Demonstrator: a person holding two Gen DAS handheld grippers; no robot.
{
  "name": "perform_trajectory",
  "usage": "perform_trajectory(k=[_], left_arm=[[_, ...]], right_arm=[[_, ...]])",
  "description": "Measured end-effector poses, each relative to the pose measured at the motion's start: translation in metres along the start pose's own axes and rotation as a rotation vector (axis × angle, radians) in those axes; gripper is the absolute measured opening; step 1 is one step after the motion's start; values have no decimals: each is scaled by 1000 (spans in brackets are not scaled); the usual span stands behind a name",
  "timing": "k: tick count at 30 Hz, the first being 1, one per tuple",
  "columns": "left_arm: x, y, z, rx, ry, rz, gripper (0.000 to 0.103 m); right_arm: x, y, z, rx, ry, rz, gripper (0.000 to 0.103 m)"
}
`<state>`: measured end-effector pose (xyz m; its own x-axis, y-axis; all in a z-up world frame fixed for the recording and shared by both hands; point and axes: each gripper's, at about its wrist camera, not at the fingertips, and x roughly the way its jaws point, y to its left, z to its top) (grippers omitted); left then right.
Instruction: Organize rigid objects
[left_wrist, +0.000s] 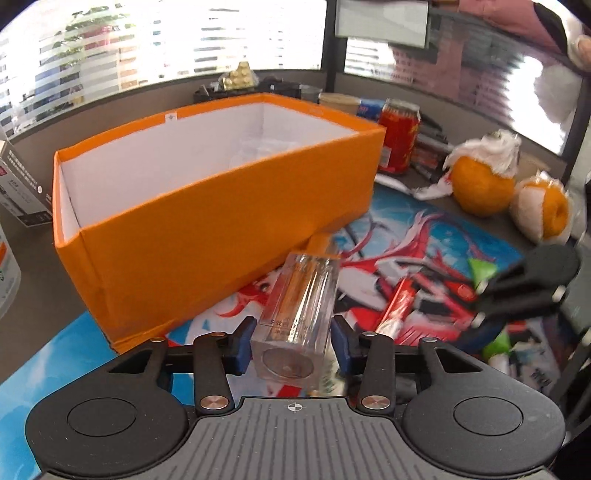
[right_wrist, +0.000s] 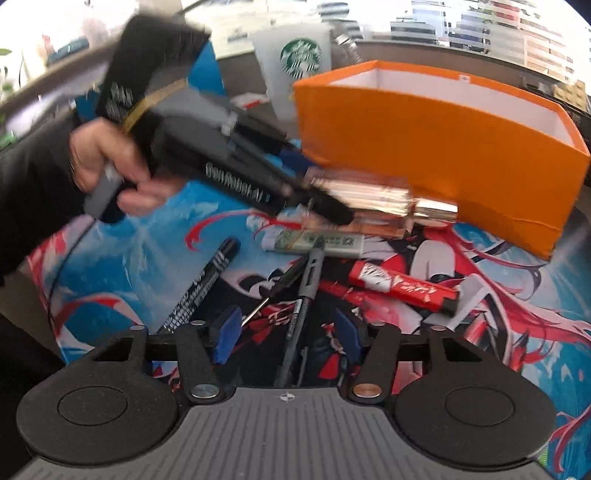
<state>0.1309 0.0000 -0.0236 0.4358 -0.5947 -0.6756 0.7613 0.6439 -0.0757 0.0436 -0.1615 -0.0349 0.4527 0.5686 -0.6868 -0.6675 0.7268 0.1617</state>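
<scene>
- The left tool (left_wrist: 293, 341) has a clear square perfume bottle (left_wrist: 299, 317) between its blue pads (left_wrist: 242, 345); the left pad sits against the bottle's base end, while a thin gap seems to show at the right pad, so I cannot tell whether the grip is firm.
- The bottle's base points toward the camera and its neck points toward the orange box (left_wrist: 207, 206); in the right wrist view it (right_wrist: 373, 201) is blurred, its metal cap close to the box (right_wrist: 443, 147) wall.
- The box stands open on a printed mat (left_wrist: 424, 236), white inside, with something clear and faint lying in it.
- The right tool (right_wrist: 286, 338) is released: its blue pads stand apart over a black pen (right_wrist: 303, 310) without touching it.
- A black marker (right_wrist: 201, 288), a red tube (right_wrist: 406, 286) and a green-labelled tube (right_wrist: 317, 242) lie near the pen on the mat (right_wrist: 129, 251).
- A hand (right_wrist: 110, 166) grips the left tool's handle.
- Beside the box stand a red can (left_wrist: 397, 136) and two oranges (left_wrist: 482, 186) in white foam netting.
- A white cup (right_wrist: 295, 70) with a green logo stands behind the box.
</scene>
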Motion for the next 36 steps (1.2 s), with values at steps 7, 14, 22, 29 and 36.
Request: perform_trajectory(k=[7,14,22,29,36], left_arm=[[-11,-6,10,-57,-48,-16,37],[-29,-7,30,-71,-103,2,35],[-44,-10,43,-102,-133,-18,35],[-70,-12,67,-78,-170,-7,35],[-76,-2,107,-65,-211,28,35]], right_arm=[[4,14,-6,-59,-12,-120,25],[2,15,-9,-66,-15,-133,14],[-2,14,-11,-82,-25,-125,11],[-7,6,-13,-48,-28,-82,10],[-9,1,-15,-26,-32,-55,10]])
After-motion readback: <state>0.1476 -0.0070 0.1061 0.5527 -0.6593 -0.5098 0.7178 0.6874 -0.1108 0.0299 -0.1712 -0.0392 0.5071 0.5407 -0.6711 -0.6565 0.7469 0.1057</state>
